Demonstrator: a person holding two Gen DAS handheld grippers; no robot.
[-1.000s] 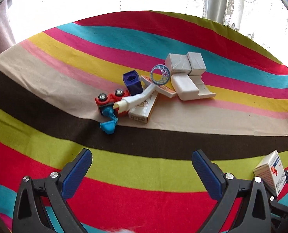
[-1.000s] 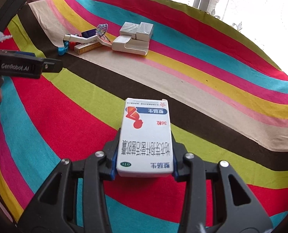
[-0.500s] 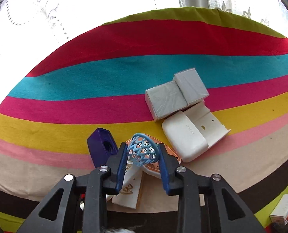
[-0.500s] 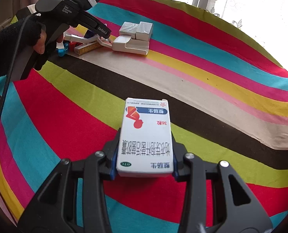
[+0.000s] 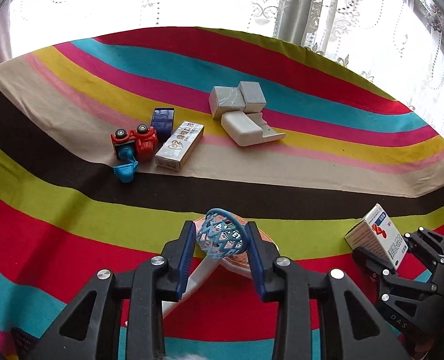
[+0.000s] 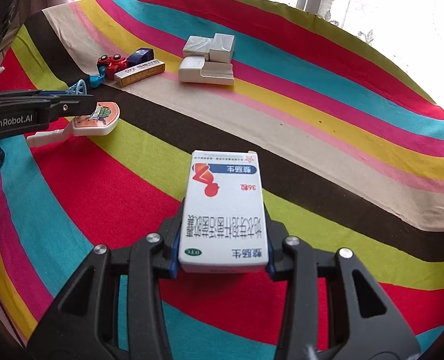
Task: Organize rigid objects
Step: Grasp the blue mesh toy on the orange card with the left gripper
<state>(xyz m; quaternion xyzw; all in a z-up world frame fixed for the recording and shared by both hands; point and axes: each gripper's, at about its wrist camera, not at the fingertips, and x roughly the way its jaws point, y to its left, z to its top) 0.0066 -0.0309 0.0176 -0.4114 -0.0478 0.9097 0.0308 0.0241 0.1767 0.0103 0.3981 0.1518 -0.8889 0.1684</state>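
Striped cloth (image 5: 72, 234) covers the counter. Right gripper (image 6: 222, 258), unmoved, stays clamped on the white medicine box (image 6: 223, 207). Left gripper (image 5: 220, 258) has pulled back from the far pile; its jaws are opening slightly around the blue net hoop (image 5: 222, 238) of the toy basketball stand (image 6: 94, 121), lifted above the red stripe.

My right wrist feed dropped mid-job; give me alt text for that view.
The right gripper clamps a white medicine box above a striped cloth. At left, the left gripper, jaws opening, has a toy hoop between them. Farther back lie a red toy car and boxes.
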